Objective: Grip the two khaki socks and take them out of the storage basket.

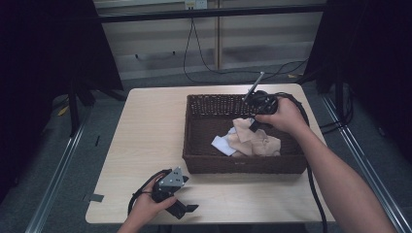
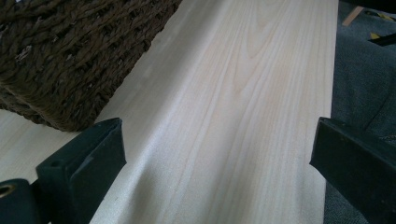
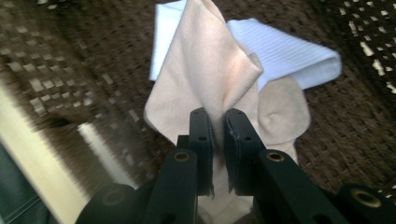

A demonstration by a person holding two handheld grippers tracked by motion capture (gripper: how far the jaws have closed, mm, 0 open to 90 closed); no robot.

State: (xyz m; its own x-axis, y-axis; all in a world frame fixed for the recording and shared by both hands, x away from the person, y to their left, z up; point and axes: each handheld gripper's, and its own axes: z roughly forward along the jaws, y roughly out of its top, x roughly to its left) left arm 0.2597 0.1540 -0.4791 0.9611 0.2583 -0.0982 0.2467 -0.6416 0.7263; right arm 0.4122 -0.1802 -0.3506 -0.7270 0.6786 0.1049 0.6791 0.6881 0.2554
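The right gripper (image 3: 218, 140) has its jaws pressed nearly together on a fold of beige cloth (image 3: 210, 79), which stands up in a peak just ahead of the jaw tips; the rest of that cloth lies slack below and to either side of them, on the floor of the dark woven basket (image 1: 194, 141). A white ribbed cloth (image 3: 289, 56) lies beyond the peak and to the jaws' right, partly under the beige one (whether the two are joined or merely overlapping cannot be told).

The beige cloth looks thin, soft and light; it will drape and fold rather than hold any shape, so only the pinched part will follow the jaws and the remainder will trail or drag. It seems neither slippery nor fragile, though a pinch near an edge could slide off; a hold on a doubled fold, as here, is probably the safer purchase. The loose weave of the basket might snag a trailing corner.

The left gripper (image 2: 215, 154) rests on bare tabletop (image 2: 243, 93) with jaws spread wide and nothing between them; the basket's outer wall stands ahead and to its left.
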